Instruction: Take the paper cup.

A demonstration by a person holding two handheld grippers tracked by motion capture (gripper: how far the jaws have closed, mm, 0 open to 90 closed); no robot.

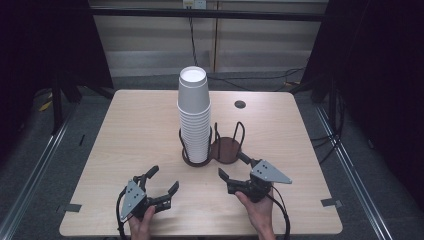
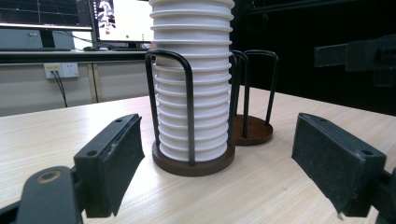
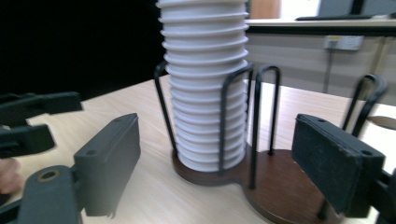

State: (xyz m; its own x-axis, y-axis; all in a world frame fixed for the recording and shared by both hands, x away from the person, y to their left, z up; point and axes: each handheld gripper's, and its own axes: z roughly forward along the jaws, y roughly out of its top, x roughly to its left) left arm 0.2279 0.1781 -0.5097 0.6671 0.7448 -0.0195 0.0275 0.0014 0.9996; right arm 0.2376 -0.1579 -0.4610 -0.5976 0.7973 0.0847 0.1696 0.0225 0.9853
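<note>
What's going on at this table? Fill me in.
A person holds a gripper in each hand, both aimed at a two-slot cup rack mid-table. Its left slot carries a tall cup stack; the right slot has no cups in it. The left gripper and the right gripper both have open jaws with nothing between them, a short way from the rack. No cup has been pulled off yet.

A small dark round grommet (image 1: 240, 104) sits near the counter's (image 1: 140, 125) far edge. Beyond it, two monitors (image 2: 123, 21) and a wall socket (image 2: 62, 70); cables (image 1: 260, 80) cross the floor.
</note>
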